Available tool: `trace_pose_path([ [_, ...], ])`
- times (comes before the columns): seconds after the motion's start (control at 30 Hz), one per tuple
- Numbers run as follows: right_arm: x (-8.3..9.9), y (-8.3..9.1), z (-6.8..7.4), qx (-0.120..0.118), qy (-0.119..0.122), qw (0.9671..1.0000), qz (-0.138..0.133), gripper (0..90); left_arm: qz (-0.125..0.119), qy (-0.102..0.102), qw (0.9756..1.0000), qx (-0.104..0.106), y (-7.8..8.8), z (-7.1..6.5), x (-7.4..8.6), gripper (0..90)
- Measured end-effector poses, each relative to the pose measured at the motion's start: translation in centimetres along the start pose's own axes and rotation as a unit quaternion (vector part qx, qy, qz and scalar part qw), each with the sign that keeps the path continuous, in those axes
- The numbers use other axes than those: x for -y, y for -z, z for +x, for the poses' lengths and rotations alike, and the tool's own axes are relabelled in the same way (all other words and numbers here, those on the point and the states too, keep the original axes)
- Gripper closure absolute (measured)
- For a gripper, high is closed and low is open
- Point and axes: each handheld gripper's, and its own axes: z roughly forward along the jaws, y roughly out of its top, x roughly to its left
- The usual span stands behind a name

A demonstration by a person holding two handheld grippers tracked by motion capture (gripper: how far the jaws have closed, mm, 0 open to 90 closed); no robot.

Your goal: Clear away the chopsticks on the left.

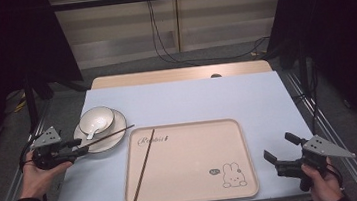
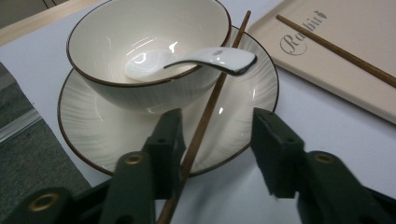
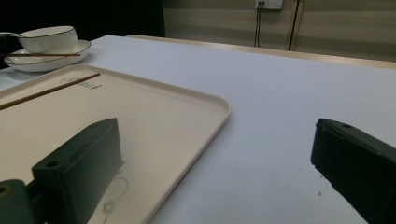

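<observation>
A brown chopstick lies slanted across a white saucer, its near end sticking out over the table. My left gripper is at that end. In the left gripper view the chopstick runs between the jaws and rests against the left one, with a wide gap to the right one, so my left gripper is open. A white bowl on the saucer holds a white spoon. A second chopstick lies in the beige tray. My right gripper is open and holds nothing.
The tray with a rabbit drawing takes up the table's near middle. In the right gripper view the bowl and saucer stand at the far left. Cables hang at the back wall beyond the table's far edge.
</observation>
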Motion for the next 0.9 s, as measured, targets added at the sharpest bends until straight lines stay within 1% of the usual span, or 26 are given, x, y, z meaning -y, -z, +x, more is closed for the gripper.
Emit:
trace_pose_path([
  [0.03, 0.0, 0.0, 0.0, -0.001, 0.000, 1.0000, 0.000, 1.5, 0.000, 0.000, 1.0000, 0.000, 0.0, 0.0, 0.0, 59.4],
  [0.07, 0.0, 0.0, 0.0, -0.002, 0.000, 1.0000, 0.001, 1.5, 0.011, -0.005, 0.9999, -0.002, -0.2, 0.3, -0.2, 62.3],
  [0.13, 0.0, 0.0, 0.1, -0.001, 0.000, 1.0000, 0.000, 1.4, 0.019, -0.003, 0.9998, 0.004, -0.5, 0.8, -0.2, 65.3],
  [0.17, 0.0, 0.0, 0.1, -0.001, 0.000, 1.0000, 0.000, 1.4, 0.019, -0.003, 0.9998, 0.004, -0.5, 0.8, -0.2, 67.1],
  [0.2, 0.0, 0.0, 0.0, -0.001, -0.001, 1.0000, 0.000, 1.4, 0.028, -0.010, 0.9995, 0.006, -0.9, 1.1, -0.1, 68.9],
  [0.23, 0.0, 0.0, 0.0, -0.001, -0.001, 1.0000, 0.000, 1.4, 0.028, -0.010, 0.9995, 0.006, -0.9, 1.1, -0.1, 69.1],
  [0.27, 0.0, 0.0, 0.0, -0.002, -0.001, 1.0000, 0.000, 1.4, 0.030, -0.014, 0.9994, 0.011, -1.1, 1.2, -0.2, 69.7],
  [0.33, 0.0, 0.0, 0.0, -0.002, -0.002, 1.0000, 0.001, 1.4, 0.032, -0.013, 0.9993, 0.010, -1.2, 1.1, -0.2, 70.9],
  [0.37, 0.0, 0.0, 0.0, -0.002, -0.002, 1.0000, 0.001, 1.4, 0.036, -0.015, 0.9991, 0.016, -1.4, 1.2, -0.2, 70.9],
  [0.4, 0.0, 0.0, 0.0, -0.001, -0.001, 1.0000, 0.000, 1.4, 0.039, -0.017, 0.9990, 0.016, -1.7, 1.2, -0.2, 70.9],
  [0.43, 0.0, 0.0, 0.0, -0.001, -0.001, 1.0000, 0.000, 1.4, 0.054, -0.024, 0.9982, 0.012, -1.9, 1.1, -0.3, 70.9],
  [0.47, 0.0, 0.0, 0.1, -0.001, -0.001, 1.0000, 0.000, 1.5, 0.053, -0.029, 0.9981, 0.012, -2.1, 1.2, -0.6, 71.2],
  [0.53, 0.0, 0.1, 0.1, -0.002, -0.002, 1.0000, 0.000, 1.5, 0.055, -0.032, 0.9979, 0.012, -2.2, 1.2, -0.7, 71.5],
  [0.57, 0.0, 0.1, 0.1, -0.002, -0.001, 1.0000, 0.000, 1.4, 0.055, -0.032, 0.9978, 0.018, -2.4, 1.2, -0.7, 72.2],
  [0.6, 0.0, 0.0, 0.0, -0.001, -0.001, 1.0000, 0.000, 1.5, 0.059, -0.034, 0.9976, 0.013, -2.5, 1.3, -0.7, 72.9],
  [0.63, 0.0, 0.1, 0.0, -0.002, -0.002, 1.0000, 0.000, 1.4, 0.064, -0.037, 0.9972, 0.013, -2.8, 1.2, -0.7, 77.3],
  [0.67, 0.0, 0.1, 0.1, -0.001, -0.004, 1.0000, 0.001, 1.4, 0.066, -0.040, 0.9968, 0.021, -2.9, 1.3, -0.7, 77.5],
  [0.7, 0.0, 0.1, 0.1, -0.001, -0.004, 1.0000, 0.001, 1.4, 0.066, -0.040, 0.9968, 0.021, -2.9, 1.3, -0.7, 78.0],
  [0.73, 0.0, 0.1, 0.0, -0.001, -0.002, 1.0000, 0.000, 1.5, 0.070, -0.045, 0.9962, 0.026, -3.2, 1.1, -0.8, 78.6],
  [0.83, 0.0, 0.1, 0.0, -0.002, -0.002, 1.0000, 0.000, 1.5, 0.071, -0.047, 0.9960, 0.029, -3.5, 0.9, -0.8, 78.6],
  [0.9, 0.0, 0.1, 0.1, -0.001, -0.002, 1.0000, 0.000, 1.4, 0.081, -0.050, 0.9949, 0.036, -3.6, 0.8, -1.0, 80.3],
])
